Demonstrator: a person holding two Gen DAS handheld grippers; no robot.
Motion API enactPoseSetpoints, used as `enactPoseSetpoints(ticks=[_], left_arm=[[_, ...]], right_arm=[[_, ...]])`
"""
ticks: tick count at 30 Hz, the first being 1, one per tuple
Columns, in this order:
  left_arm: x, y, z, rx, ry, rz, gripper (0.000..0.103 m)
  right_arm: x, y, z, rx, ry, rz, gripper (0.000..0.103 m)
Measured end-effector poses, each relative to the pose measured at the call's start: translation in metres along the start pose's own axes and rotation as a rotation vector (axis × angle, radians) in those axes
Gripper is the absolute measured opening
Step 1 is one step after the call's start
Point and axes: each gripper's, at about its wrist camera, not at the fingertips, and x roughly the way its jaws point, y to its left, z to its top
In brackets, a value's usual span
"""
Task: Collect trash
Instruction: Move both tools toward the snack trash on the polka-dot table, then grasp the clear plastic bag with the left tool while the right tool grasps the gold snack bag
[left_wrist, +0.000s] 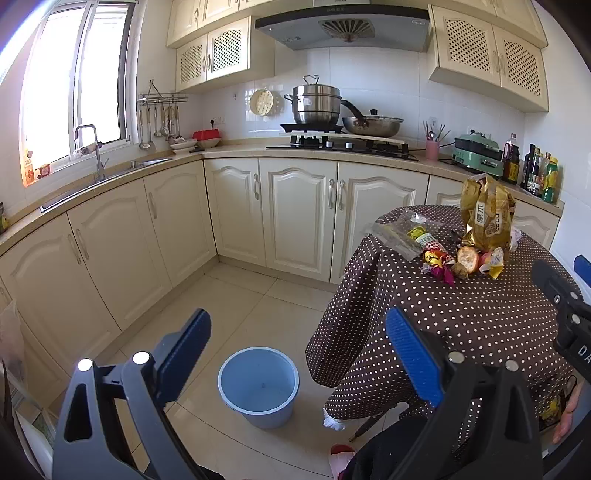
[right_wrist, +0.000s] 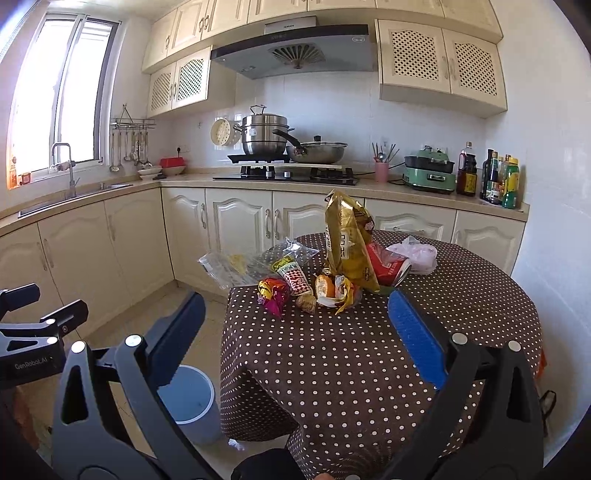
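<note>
Below, a blue bucket (left_wrist: 258, 386) is seen on the floor beside the table (right_wrist: 369, 369), nothing visible inside it. The trash (a gold snack bag (right_wrist: 347, 243), a red can (right_wrist: 388, 267), wrappers (right_wrist: 291, 278)) is heaped on the table. Both the left tool (left_wrist: 299, 354) and right tool (right_wrist: 295, 332) are held wide open and empty. "GenRobot.AI" is printed on the left one.

The left hand-held gripper (left_wrist: 299, 365) is held level with its blue-padded jaws spread wide and nothing between them. The right hand-held gripper (right_wrist: 295, 339) is likewise level, jaws wide apart and empty.
</note>
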Motion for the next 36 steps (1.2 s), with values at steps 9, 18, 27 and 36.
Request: enactPoseSetpoints(ticks=[9, 18, 27, 36], left_arm=[[0.004, 0.009, 0.001, -0.002, 0.002, -0.002, 0.094], [0.027, -0.005, 0.012, 0.010, 0.031, -0.039, 0.094], [0.088, -0.055, 0.031, 0.032, 0.138, -0.136, 0.094], [0.160, -0.078, 0.061, -0.058, 0.218, -0.276, 0.094]], right_arm=[[0.004, 0.016, 0.004, -0.024, 0.001, 0.007, 0.097], [0.015, -0.007, 0.011, 0.000, -0.003, -0.063, 0.097], [0.053, -0.075, 0.014, 0.098, 0.044, -0.173, 0.097], [0.108, -0.095, 0.033, 0.127, 0.102, -0.087, 0.097]])
